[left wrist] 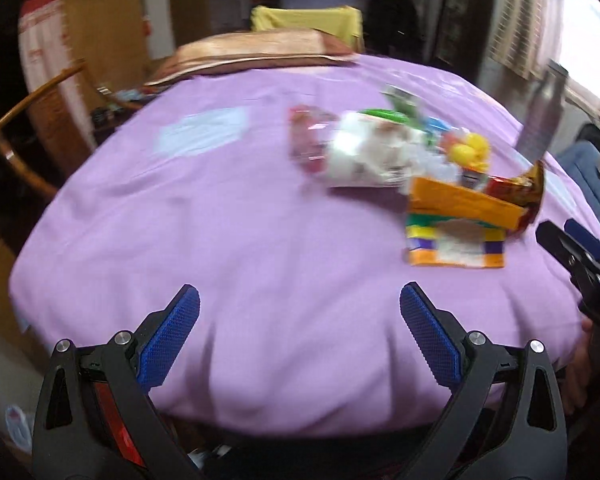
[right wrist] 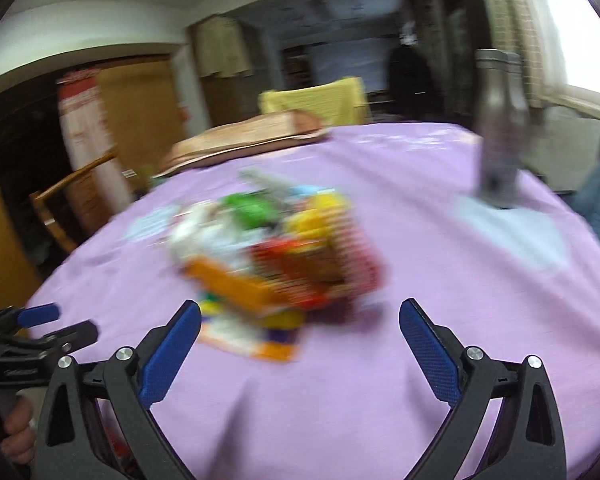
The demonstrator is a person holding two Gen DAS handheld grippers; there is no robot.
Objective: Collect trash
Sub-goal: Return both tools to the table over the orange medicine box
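Observation:
A pile of trash lies on the purple tablecloth (left wrist: pixel 204 232): a white crumpled wrapper (left wrist: pixel 364 152), an orange packet (left wrist: pixel 460 200), a red and brown snack packet (left wrist: pixel 516 190) and something yellow (left wrist: pixel 470 148). My left gripper (left wrist: pixel 300 312) is open and empty over bare cloth, left of and nearer than the pile. My right gripper (right wrist: pixel 300 328) is open and empty, just short of the blurred pile (right wrist: pixel 276 252). The orange packet (right wrist: pixel 228 284) lies close to its left finger. The right gripper shows at the right edge of the left wrist view (left wrist: pixel 572 248).
A dark metal bottle (right wrist: pixel 500 128) stands at the table's far right on a pale patch; it also shows in the left wrist view (left wrist: pixel 540 120). A folded brown cloth (left wrist: pixel 252 52) lies at the far edge. A wooden chair (left wrist: pixel 24 128) stands on the left.

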